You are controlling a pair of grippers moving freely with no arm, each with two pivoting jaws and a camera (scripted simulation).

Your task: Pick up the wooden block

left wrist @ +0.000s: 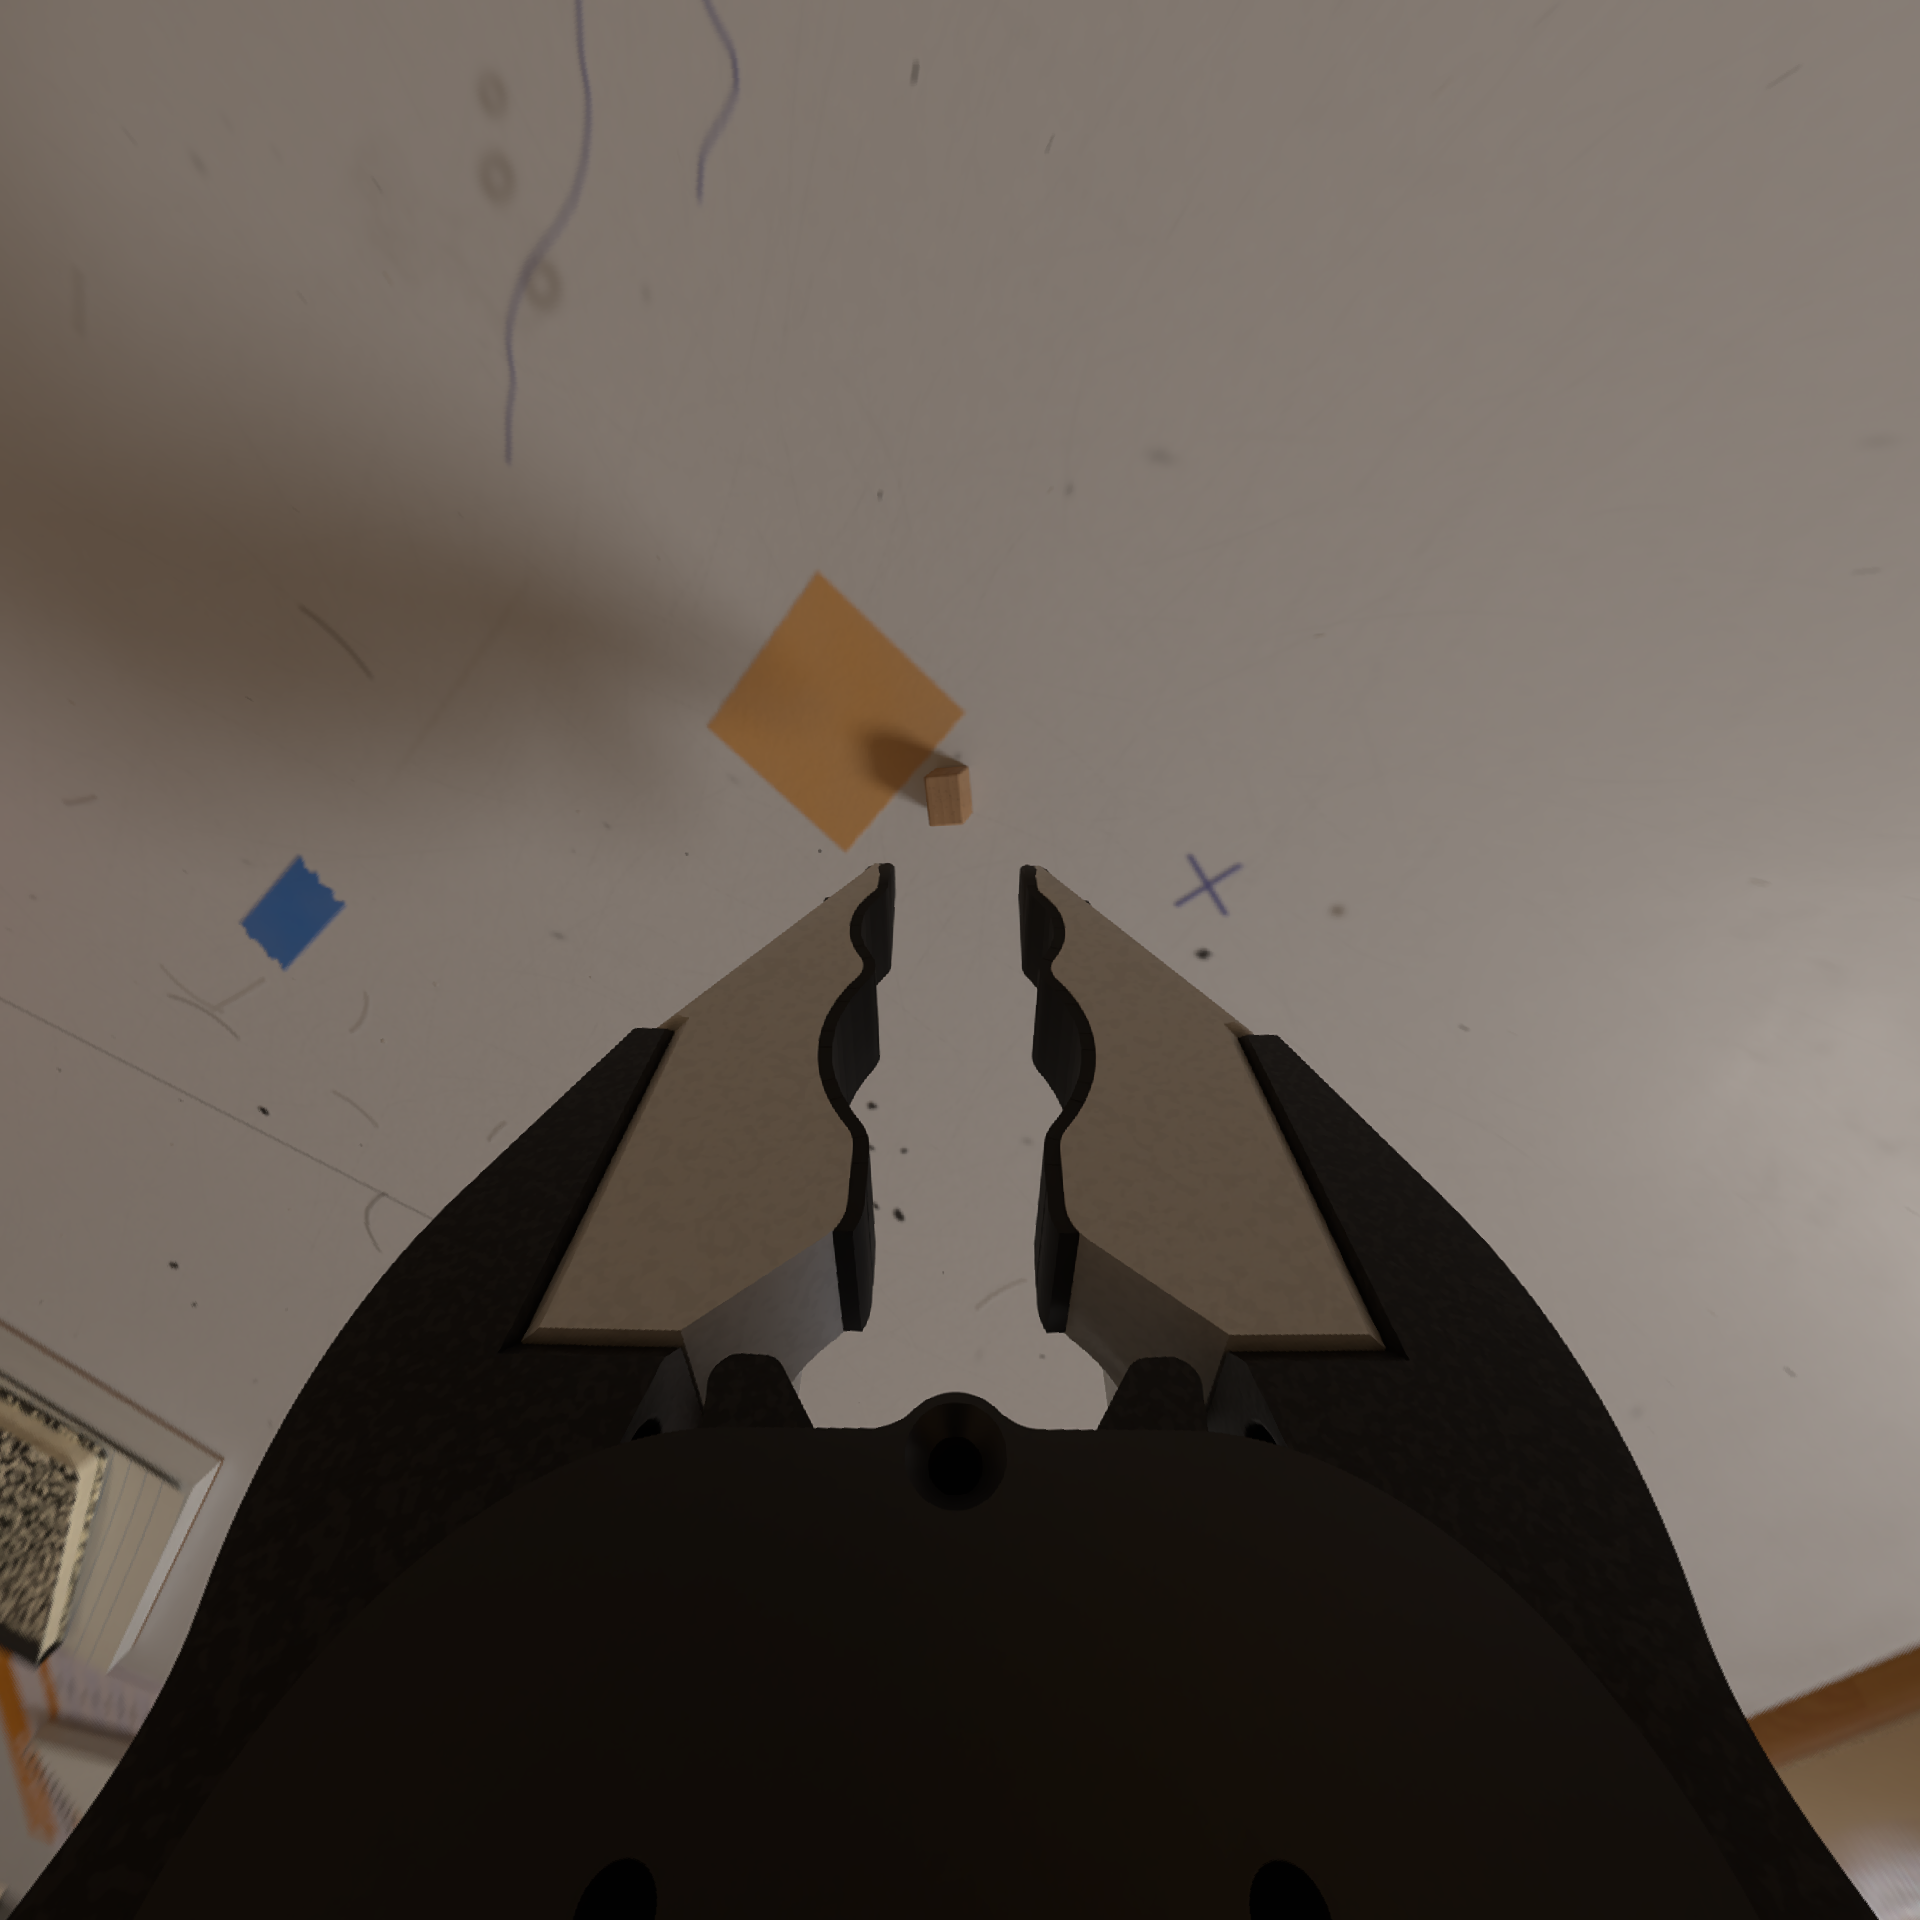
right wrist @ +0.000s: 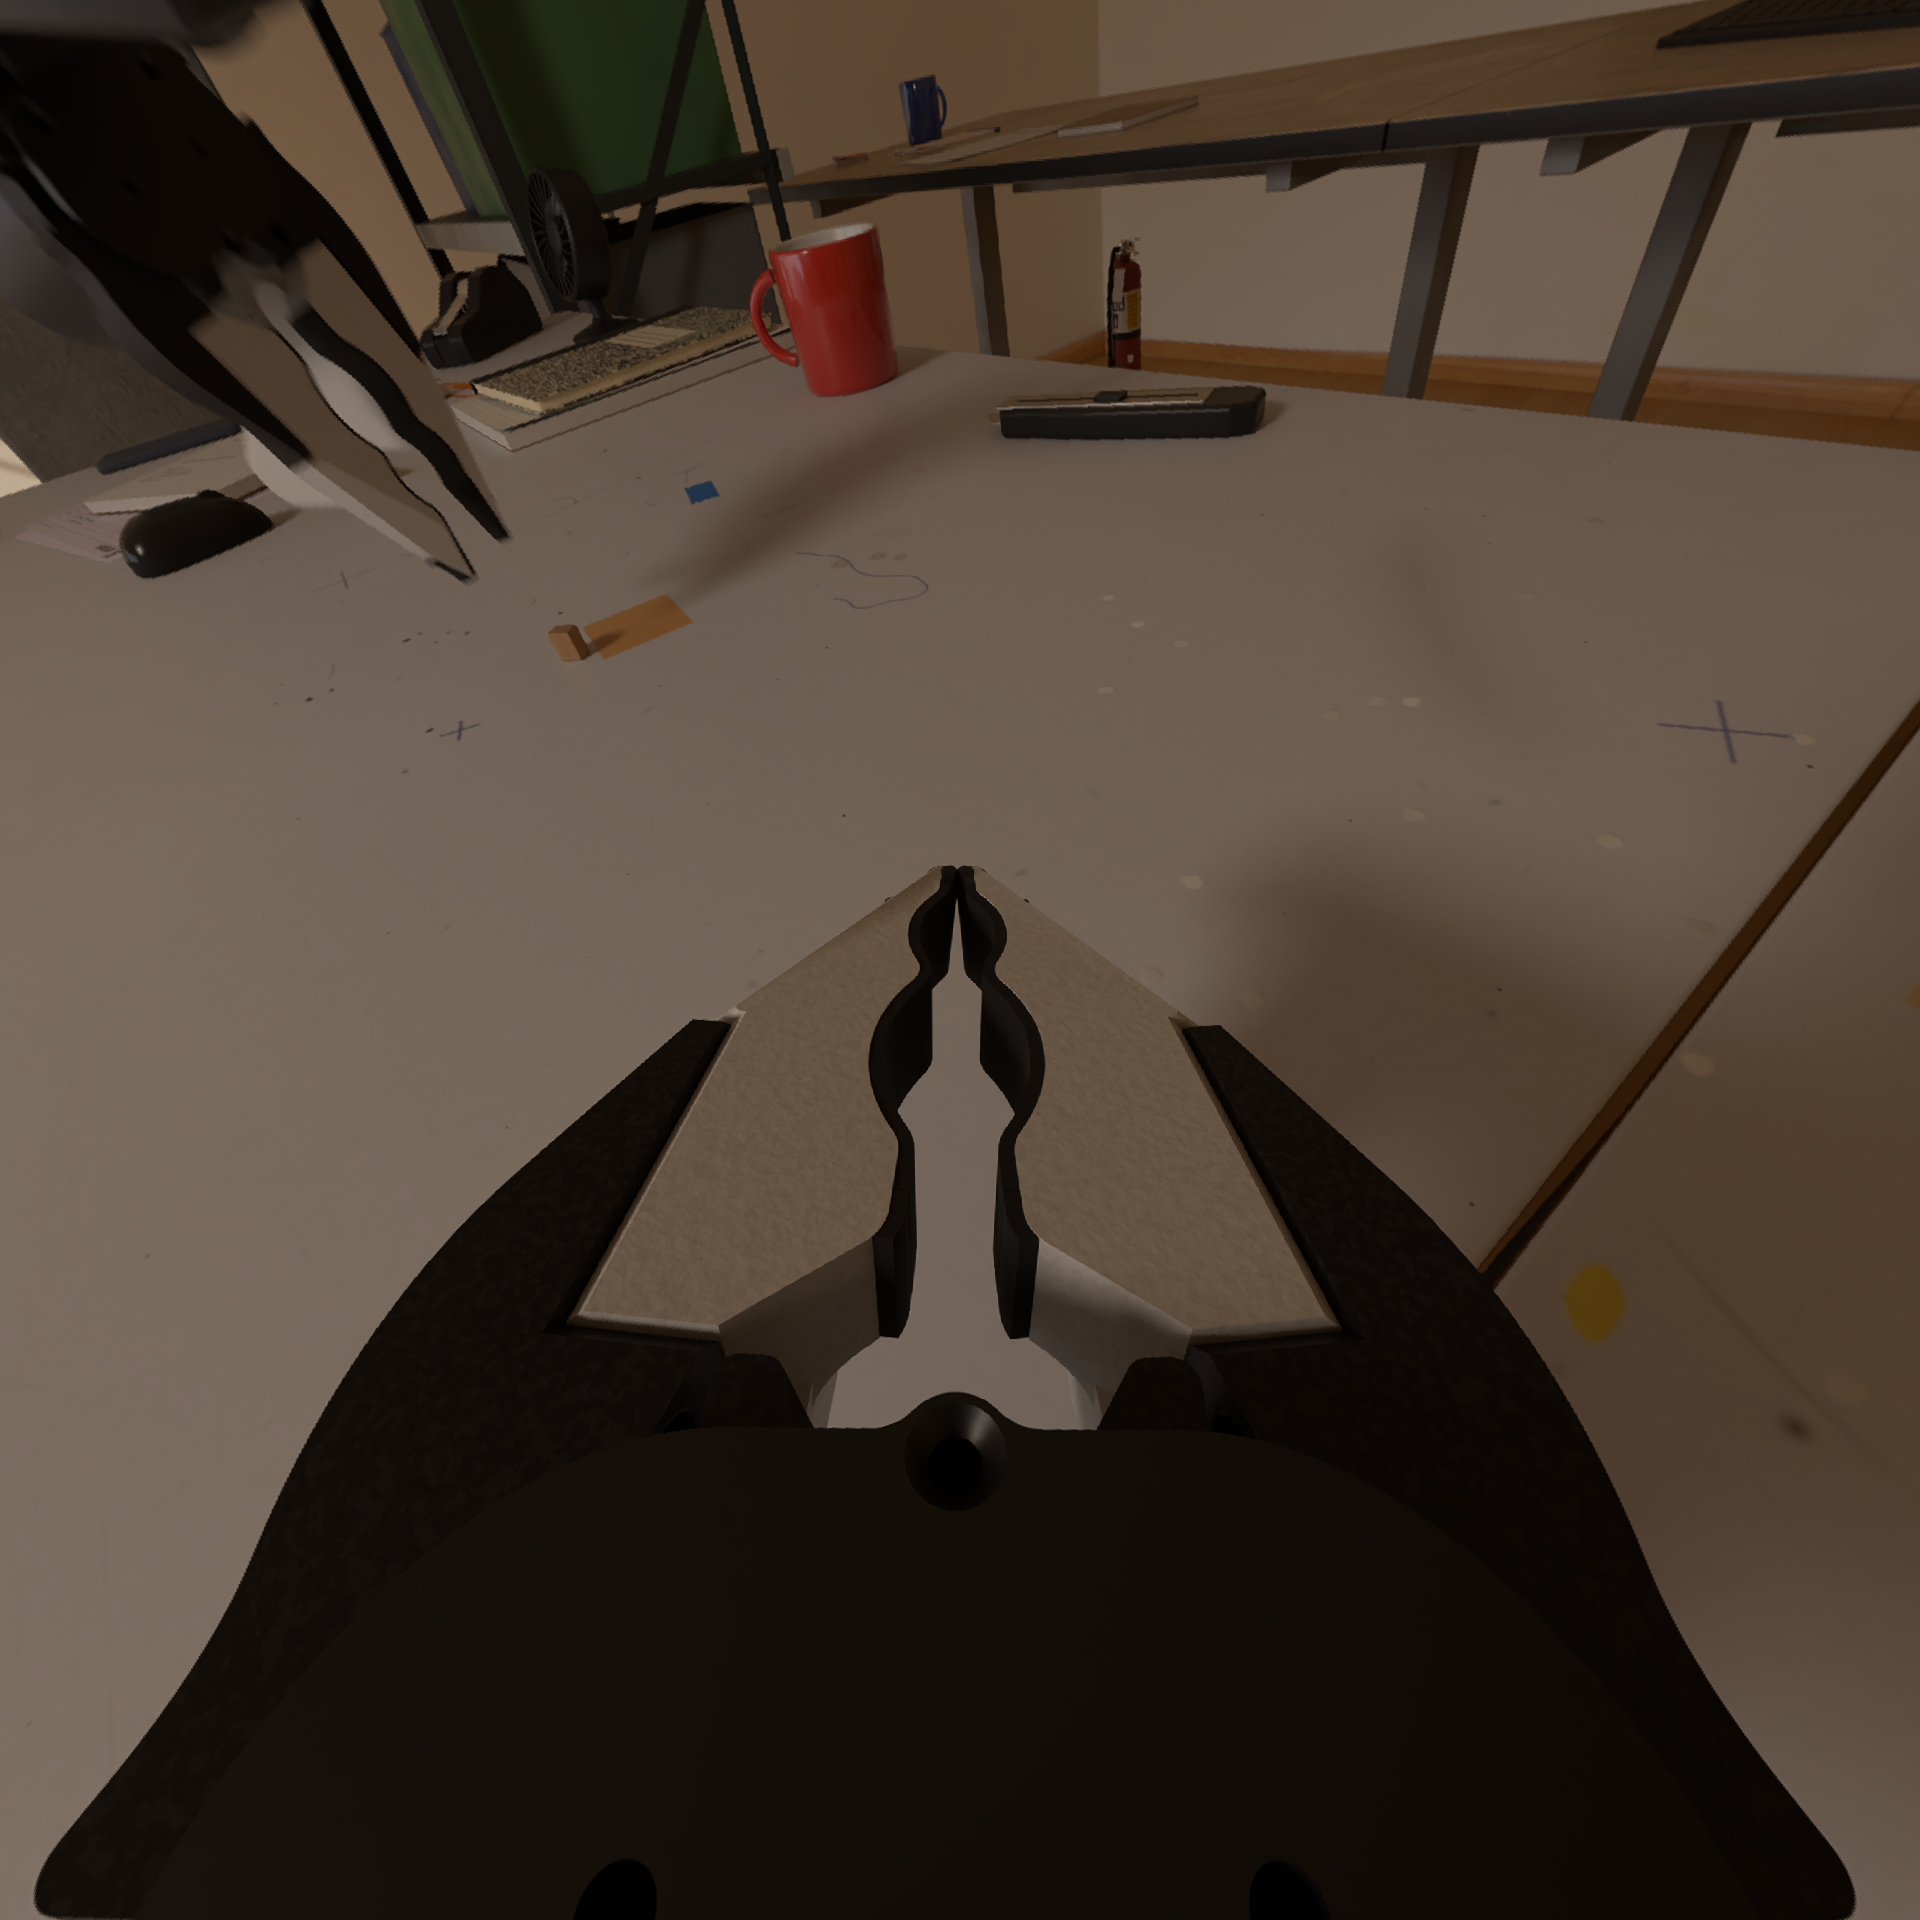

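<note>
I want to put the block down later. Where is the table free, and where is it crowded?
Free: the table between orange patch and ruler. Crowded: far left, around the mouse, notebooks and red mug.

The wooden block (left wrist: 948, 795) sits on the table (left wrist: 1455, 416), touching the paper square's (left wrist: 821, 696) edge.

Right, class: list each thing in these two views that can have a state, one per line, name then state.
left gripper: open, above the table, empty.
right gripper: shut, empty, far from the block.
wooden block: on the table, at the orange patch's edge, not gripped.
red mug: upright on the table.
blue mug: upright on the far desk.
notebook: closed, lying flat.
</note>
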